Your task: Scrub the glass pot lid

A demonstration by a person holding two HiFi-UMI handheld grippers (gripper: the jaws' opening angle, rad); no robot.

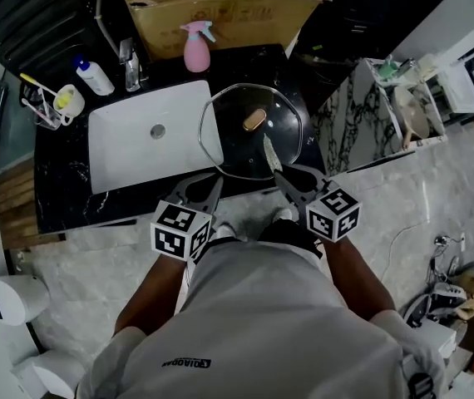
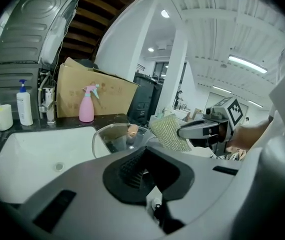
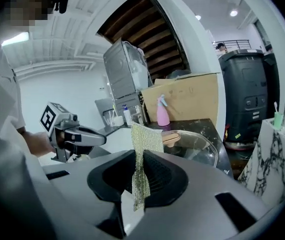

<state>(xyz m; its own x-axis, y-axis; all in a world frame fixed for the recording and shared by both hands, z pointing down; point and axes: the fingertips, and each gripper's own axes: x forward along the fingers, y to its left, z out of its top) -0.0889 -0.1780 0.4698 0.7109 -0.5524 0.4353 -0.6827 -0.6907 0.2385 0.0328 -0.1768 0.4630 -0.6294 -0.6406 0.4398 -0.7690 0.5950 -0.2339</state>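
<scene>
On the desk (image 1: 64,181), the glass lid (image 1: 239,142) lies just beyond the right gripper (image 1: 283,178), whose jaws clamp a scouring cloth (image 1: 271,153). The left gripper (image 1: 209,184) sits nearer the sink (image 1: 137,152), its jaws together and empty.

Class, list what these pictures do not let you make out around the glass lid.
Parts of the near rim of the glass lid: head view, behind the left tongs and right tongs.
Front edge of the sink: left gripper view, behind that gripper's body.
Print on the cardboard box: head view, too small.

You had the glass pot lid (image 1: 254,131) on the counter (image 1: 62,198), right of the sink (image 1: 120,152) and overlapping its right edge. The spray bottle (image 1: 196,46) stood behind them, the cardboard box (image 1: 220,15) behind that, and the soap bottle (image 1: 94,76) behind the sink's left corner.
</scene>
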